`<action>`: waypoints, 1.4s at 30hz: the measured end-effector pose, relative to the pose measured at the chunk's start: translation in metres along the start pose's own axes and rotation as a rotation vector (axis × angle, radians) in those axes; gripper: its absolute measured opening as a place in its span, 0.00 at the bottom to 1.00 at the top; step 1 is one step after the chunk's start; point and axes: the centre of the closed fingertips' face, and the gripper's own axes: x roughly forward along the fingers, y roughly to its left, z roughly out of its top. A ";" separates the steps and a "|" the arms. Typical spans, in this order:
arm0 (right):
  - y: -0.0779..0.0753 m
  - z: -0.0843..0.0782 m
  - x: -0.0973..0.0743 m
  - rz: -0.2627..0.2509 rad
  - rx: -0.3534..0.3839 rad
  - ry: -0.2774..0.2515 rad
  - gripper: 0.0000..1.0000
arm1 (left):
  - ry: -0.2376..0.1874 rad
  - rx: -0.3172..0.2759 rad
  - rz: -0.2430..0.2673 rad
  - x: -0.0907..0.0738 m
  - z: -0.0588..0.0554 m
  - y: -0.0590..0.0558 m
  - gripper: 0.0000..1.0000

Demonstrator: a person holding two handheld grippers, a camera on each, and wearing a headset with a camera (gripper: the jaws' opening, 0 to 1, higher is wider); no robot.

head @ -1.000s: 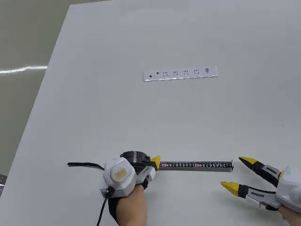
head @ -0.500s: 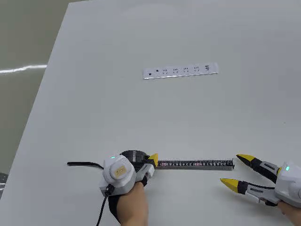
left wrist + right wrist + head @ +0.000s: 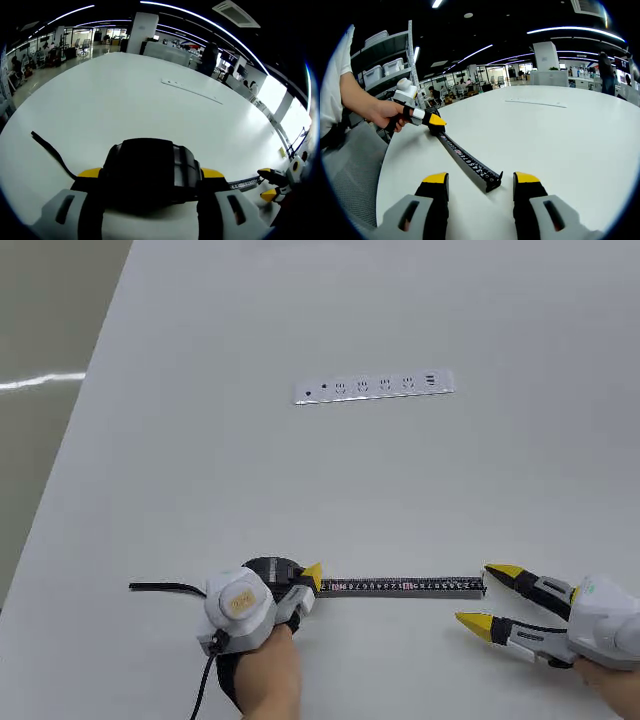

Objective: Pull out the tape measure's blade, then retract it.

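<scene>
Left gripper (image 3: 150, 173): clamped around the tape measure (image 3: 150, 162), pressed on the table (image 3: 250, 470).
Blade (image 3: 400, 587): laid flat, drawn out rightward.
Right gripper (image 3: 484, 595): spread wide, blade's end at its mouth, ungripped.

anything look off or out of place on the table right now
Nothing stands out. The left gripper clamps the tape measure, whose blade lies flat and straight on the table, its end near the open right gripper. The power strip lies flat farther back.
</scene>
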 end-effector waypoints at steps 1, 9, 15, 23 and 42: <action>-0.001 0.000 0.000 0.002 -0.001 0.001 0.51 | 0.001 0.002 0.000 0.000 0.000 0.000 0.74; -0.007 -0.002 0.004 0.025 -0.008 0.009 0.50 | -0.001 0.002 0.001 0.001 0.000 0.001 0.74; -0.010 -0.003 0.006 0.048 0.001 0.002 0.44 | 0.000 0.001 0.002 0.000 0.000 0.001 0.74; -0.009 -0.005 0.006 0.100 -0.015 0.013 0.35 | -0.002 0.001 0.001 0.000 0.000 0.001 0.74; 0.001 -0.001 0.002 0.169 -0.036 0.020 0.13 | 0.004 0.008 -0.001 0.000 -0.001 0.000 0.74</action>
